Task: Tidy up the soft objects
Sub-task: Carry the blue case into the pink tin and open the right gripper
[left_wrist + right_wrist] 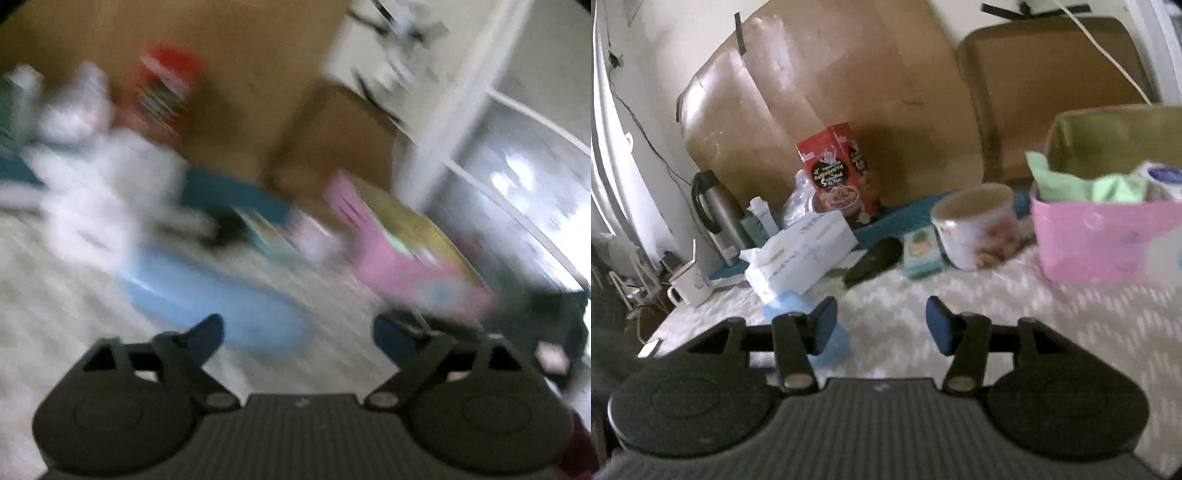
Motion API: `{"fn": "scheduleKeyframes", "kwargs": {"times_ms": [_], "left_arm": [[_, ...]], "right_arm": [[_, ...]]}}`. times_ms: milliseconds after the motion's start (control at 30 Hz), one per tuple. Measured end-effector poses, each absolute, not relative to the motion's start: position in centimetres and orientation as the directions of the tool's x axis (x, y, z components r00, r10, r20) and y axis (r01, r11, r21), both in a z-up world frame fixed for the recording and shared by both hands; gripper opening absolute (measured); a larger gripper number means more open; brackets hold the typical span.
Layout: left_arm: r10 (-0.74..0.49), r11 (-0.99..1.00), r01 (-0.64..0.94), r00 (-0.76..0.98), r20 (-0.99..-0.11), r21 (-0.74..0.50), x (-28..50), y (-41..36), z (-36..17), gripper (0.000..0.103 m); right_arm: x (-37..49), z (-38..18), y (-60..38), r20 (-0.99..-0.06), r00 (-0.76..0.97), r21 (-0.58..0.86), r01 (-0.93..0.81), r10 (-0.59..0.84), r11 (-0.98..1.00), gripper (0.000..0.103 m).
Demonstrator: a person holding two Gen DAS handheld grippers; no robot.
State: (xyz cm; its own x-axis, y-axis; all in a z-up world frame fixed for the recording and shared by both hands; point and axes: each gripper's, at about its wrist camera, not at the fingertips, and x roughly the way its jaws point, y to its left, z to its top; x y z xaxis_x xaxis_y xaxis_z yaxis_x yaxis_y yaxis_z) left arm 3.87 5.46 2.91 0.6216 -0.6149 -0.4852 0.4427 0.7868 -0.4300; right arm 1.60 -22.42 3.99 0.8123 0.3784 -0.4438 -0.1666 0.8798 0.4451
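A: Where are the soft things?

B: A light blue soft item [809,325] lies on the white woven cover [979,306], partly behind the right gripper's [881,324] left finger. In the blurred left view it is the pale blue patch [207,291] ahead of the left gripper [297,334]. Green cloth [1071,182] sits in the pink bin [1100,243] at the right.

A: And the claws?

B: Left spread wide, nothing between its pads. Right partly apart, also empty.

A: The surroundings?

B: A white tissue pack [801,251], a red cereal box [838,170], a steel kettle [716,210], a round printed tub [975,229], a mug [690,284]. Brown cardboard sheets [849,99] lean on the cream wall behind.
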Motion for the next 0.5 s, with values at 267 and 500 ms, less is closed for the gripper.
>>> {"fn": "scheduleKeyframes", "kwargs": {"times_ms": [267, 500], "left_arm": [[-0.479, 0.864, 0.265, 0.693, -0.539, -0.428, 9.5, 9.1, 2.1, 0.103], [-0.528, 0.845, 0.290, 0.588, -0.612, -0.450, 10.1, 4.4, -1.0, 0.089]], "right_arm": [[4.1, 3.5, -15.7, -0.539, 0.663, 0.300, -0.425, 0.519, 0.854, 0.084], [8.4, 1.7, -13.8, -0.611, 0.579, 0.314, -0.448, 0.540, 0.837, 0.061]]}}
